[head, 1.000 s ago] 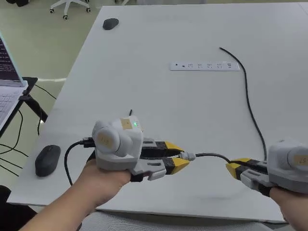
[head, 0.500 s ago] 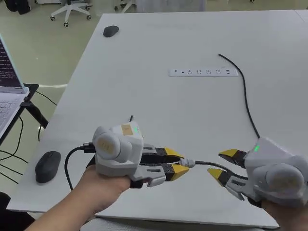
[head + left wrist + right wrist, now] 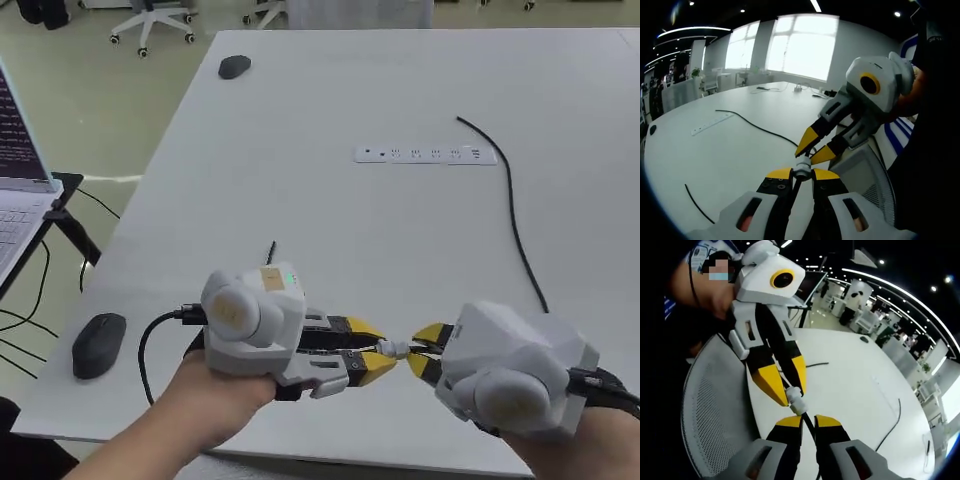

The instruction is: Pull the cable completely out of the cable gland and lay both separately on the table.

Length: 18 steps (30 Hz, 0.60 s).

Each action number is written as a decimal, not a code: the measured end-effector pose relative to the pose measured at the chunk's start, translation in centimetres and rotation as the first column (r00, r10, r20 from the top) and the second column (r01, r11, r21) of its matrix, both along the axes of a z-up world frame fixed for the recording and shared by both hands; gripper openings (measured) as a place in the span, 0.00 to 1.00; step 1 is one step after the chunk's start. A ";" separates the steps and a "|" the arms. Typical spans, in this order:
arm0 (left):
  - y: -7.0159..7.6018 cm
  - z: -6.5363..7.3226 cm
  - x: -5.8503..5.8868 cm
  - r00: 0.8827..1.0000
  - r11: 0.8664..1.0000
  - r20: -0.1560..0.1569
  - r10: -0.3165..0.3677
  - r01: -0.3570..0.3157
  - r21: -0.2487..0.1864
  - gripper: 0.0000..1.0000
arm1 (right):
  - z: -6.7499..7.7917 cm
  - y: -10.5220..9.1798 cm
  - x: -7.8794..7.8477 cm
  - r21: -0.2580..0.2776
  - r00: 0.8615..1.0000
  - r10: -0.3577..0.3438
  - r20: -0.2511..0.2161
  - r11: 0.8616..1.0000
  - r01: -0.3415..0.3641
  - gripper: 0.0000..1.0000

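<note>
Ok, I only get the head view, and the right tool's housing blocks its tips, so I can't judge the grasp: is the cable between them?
Observer: Yes. In the right gripper view the cable runs between the right tool's yellow tips, just behind the cable gland; whether they pinch it, I cannot tell.
Operator: And the other side's hold?
Observer: The left gripper view shows the left tool with both tips against the white cable gland.
Operator: Cable out yet?
Observer: Not yet; in the right gripper view it goes straight into the cable gland's end.

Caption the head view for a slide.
Left yellow-tipped gripper clamps a small white cable gland over a white table; right gripper straddles its black cable.
</note>
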<state>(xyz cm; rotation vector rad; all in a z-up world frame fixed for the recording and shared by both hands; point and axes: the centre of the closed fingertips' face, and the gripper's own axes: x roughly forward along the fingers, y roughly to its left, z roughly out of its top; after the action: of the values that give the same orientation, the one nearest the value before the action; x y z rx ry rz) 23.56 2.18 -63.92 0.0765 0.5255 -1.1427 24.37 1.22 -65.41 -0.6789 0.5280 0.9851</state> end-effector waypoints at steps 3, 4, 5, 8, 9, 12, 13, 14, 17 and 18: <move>-0.2 -0.1 0.0 1.000 1.000 0.000 -0.005 0.005 0.004 0.15 | -0.2 -0.2 -0.1 -0.001 1.000 0.001 -0.006 1.000 -0.001 0.03; -0.3 0.0 0.0 1.000 1.000 0.002 -0.007 0.007 0.005 0.15 | -0.1 -0.3 -0.1 0.002 1.000 -0.010 -0.016 1.000 0.010 0.03; -0.3 0.0 -0.1 1.000 1.000 0.002 -0.009 0.009 0.007 0.15 | -0.1 -0.3 -0.1 0.006 0.999 -0.019 -0.026 1.000 0.019 0.03; -0.3 0.0 0.0 1.000 1.000 0.002 -0.008 0.008 0.006 0.15 | -0.1 -0.4 0.0 0.015 0.999 -0.027 -0.032 1.000 0.028 0.03; -0.3 0.0 0.0 1.000 1.000 0.003 -0.009 0.009 0.006 0.15 | -0.1 -0.4 -0.1 0.018 0.999 -0.030 -0.037 0.999 0.031 0.02; -0.2 -0.1 0.0 1.000 1.000 0.006 -0.011 0.011 0.011 0.15 | -0.5 -0.7 0.1 0.012 0.998 -0.036 -0.046 0.999 0.037 0.02; -0.2 -0.2 0.0 1.000 1.000 0.005 -0.010 0.010 0.010 0.15 | -0.5 -0.8 0.1 0.018 0.998 -0.038 -0.048 0.999 0.039 0.02; -0.1 -0.1 0.0 1.000 1.000 0.007 -0.009 0.009 0.010 0.15 | -0.4 -0.8 0.1 0.022 0.998 -0.039 -0.048 0.999 0.040 0.02; 0.2 -0.1 0.1 1.000 1.000 0.007 -0.003 0.003 0.006 0.15 | -0.4 -1.3 0.3 0.017 0.998 -0.050 -0.044 0.999 0.051 0.01; 0.2 0.0 0.1 1.000 1.000 0.005 -0.002 0.002 0.002 0.15 | -0.5 -1.5 0.4 0.021 0.997 -0.056 -0.047 0.998 0.057 0.01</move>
<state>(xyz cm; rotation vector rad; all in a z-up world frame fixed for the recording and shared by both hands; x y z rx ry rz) 23.69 2.38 -63.97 0.0814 0.5215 -1.1434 24.74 -0.24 -65.88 -0.6195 0.5731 0.9537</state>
